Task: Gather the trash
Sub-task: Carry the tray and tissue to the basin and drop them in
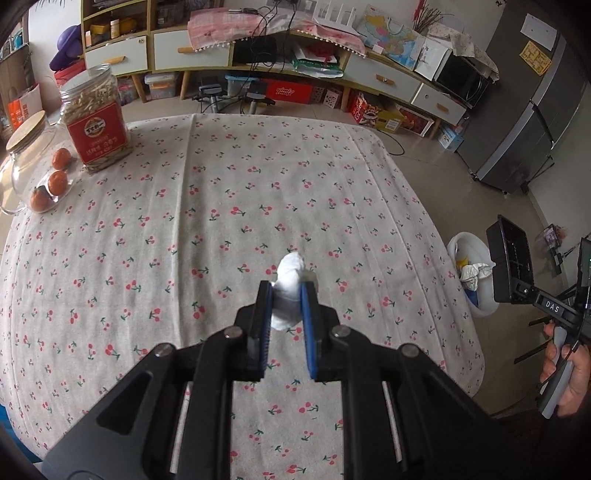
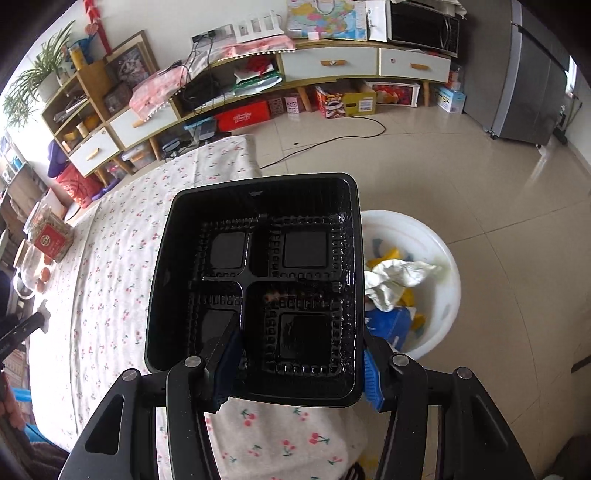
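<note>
- Left gripper (image 1: 287, 295) is clamped on a white tissue wad (image 1: 290, 291) above the cherry-print tablecloth (image 1: 221, 206).
- Right gripper (image 2: 299, 363) is seen gripping a black compartment tray (image 2: 258, 280); tray interior visible only here, white bin (image 2: 439, 258) beside.

1. Pretty clearly somebody's living room at home: a long low sideboard (image 1: 384, 79) with white drawers and wooden handles runs along the wall, crammed with boxes underneath.
2. The table (image 1: 229, 206) wears a cherry-print cloth, with a jar of seeds (image 1: 96, 120) and a few tangerines (image 1: 57, 182) on it.
3. A grey fridge (image 2: 535, 88) and a microwave (image 2: 424, 27) stand by the wall, and a map (image 2: 325, 16) leans nearby.
4. Tiled floor, a potted plant (image 2: 40, 81), and a white trash basin (image 2: 432, 258) beside the table.
</note>
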Available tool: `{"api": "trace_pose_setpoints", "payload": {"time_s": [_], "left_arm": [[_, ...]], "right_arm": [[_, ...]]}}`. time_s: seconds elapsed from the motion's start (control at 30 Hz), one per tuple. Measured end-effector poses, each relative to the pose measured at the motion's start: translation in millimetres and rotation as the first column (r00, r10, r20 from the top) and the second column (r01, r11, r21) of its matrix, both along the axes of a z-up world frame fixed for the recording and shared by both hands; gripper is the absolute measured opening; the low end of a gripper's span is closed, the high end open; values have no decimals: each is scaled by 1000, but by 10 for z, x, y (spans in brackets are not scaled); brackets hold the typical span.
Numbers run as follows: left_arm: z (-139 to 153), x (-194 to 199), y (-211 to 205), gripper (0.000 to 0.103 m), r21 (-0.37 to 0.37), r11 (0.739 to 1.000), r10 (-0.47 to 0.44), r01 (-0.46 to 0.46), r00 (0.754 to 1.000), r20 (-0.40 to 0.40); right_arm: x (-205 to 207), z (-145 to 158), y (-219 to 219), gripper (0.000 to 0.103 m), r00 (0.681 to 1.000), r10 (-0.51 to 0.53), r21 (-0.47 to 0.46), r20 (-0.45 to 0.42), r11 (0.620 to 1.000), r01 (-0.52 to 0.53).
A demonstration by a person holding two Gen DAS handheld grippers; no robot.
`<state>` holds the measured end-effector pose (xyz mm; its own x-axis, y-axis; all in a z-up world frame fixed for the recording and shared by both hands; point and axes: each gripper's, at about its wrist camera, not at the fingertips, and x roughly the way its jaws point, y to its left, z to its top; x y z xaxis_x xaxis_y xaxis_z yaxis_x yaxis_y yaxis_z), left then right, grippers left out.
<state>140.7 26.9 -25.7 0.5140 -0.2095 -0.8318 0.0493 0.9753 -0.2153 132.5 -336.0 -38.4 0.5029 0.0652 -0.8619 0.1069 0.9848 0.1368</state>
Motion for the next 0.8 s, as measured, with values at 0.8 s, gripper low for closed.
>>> {"api": "trace_pose_setpoints", "payload": {"time_s": [0.8], "left_arm": [[-347, 271, -2412, 17, -41, 934, -357, 356, 934, -29]], "right_arm": [[-582, -314, -1612, 56, 972, -228, 61, -64, 971, 232]]}}
